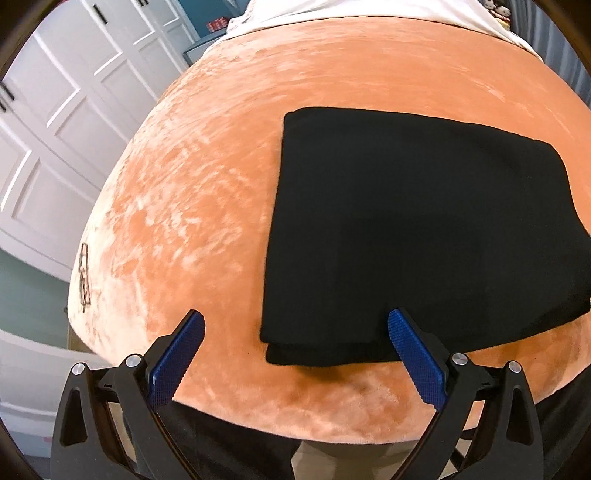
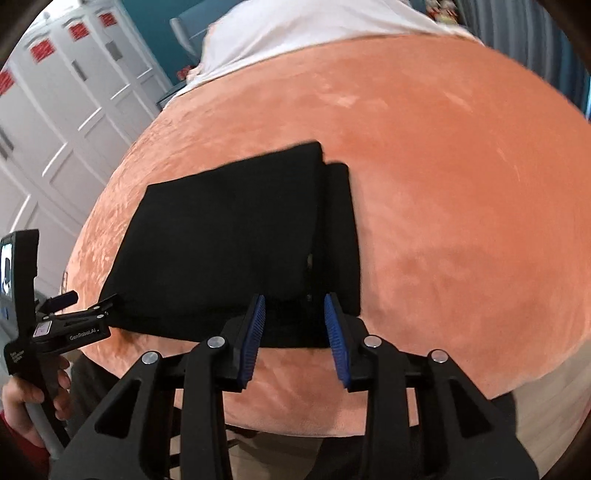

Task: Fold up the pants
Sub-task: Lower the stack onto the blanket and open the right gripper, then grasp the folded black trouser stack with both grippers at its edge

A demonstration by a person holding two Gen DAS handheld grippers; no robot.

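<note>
The black pants (image 1: 424, 229) lie folded into a flat rectangle on the orange plush bed cover (image 1: 192, 206). My left gripper (image 1: 295, 325) is open wide, hovering at the pants' near left corner, holding nothing. In the right wrist view the pants (image 2: 229, 243) show stacked layers, with a lower layer sticking out along the right side. My right gripper (image 2: 294, 306) is open, its blue pads at the near right edge of the pants, with no cloth between them. The left gripper tool (image 2: 74, 325) shows at the pants' near left corner.
White panelled wardrobe doors (image 1: 55, 129) stand to the left of the bed. A white sheet (image 2: 295, 29) covers the far end of the bed. The near bed edge (image 1: 314, 424) runs just below both grippers. A small wire-like outline (image 1: 85, 277) sits at the cover's left edge.
</note>
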